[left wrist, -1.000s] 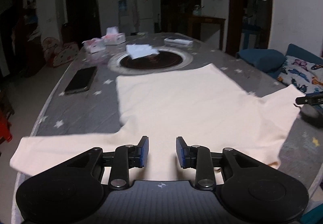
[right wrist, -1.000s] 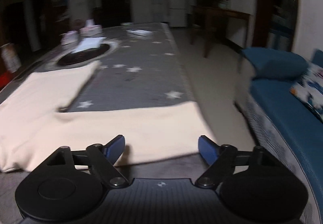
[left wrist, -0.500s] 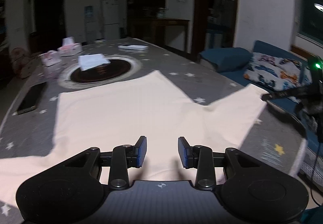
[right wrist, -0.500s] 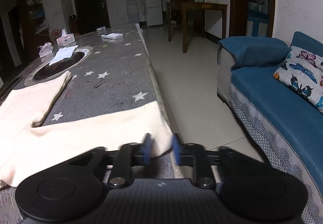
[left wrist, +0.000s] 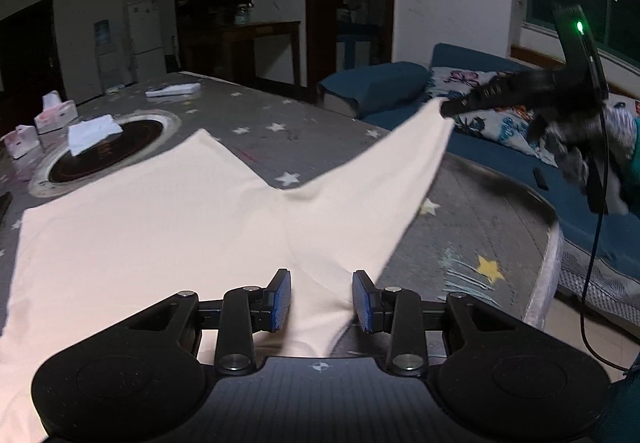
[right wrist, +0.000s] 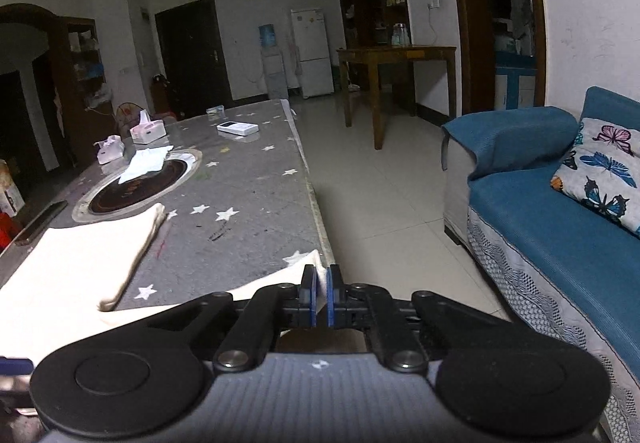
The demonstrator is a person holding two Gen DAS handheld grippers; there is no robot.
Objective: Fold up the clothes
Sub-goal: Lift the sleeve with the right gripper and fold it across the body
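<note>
A: Garment position? 
B: Cream long-sleeved top [left wrist: 152,227] lies spread flat on the grey star-print counter [left wrist: 472,243], body toward the round dark inset [left wrist: 104,151]. One sleeve [left wrist: 384,183] is lifted off the counter, stretched taut up toward the right

A: Right gripper? 
B: Right gripper [right wrist: 319,297] — blue-padded fingers [right wrist: 309,295] pressed together on the sleeve cuff [right wrist: 308,261], cloth visible between the pads. In the left wrist view the same gripper [left wrist: 448,108] holds the sleeve end in the air, above the counter's right edge, with the blue sofa [left wrist: 500,159] behind it

A: Left gripper? 
B: Left gripper [left wrist: 321,301] — fingers [left wrist: 280,299] apart, low over the top near the shoulder where the lifted sleeve joins the body. Fabric runs between the two pads; contact with either pad cannot be told

A: Other items on counter? 
B: White cloth [left wrist: 94,128] on the inset, two pink tissue boxes [left wrist: 56,114] beyond it, a white flat device [right wrist: 238,128] farther back, a dark phone [right wrist: 40,221] along the left edge. Butterfly-print cushion [right wrist: 604,171] on the sofa
</note>
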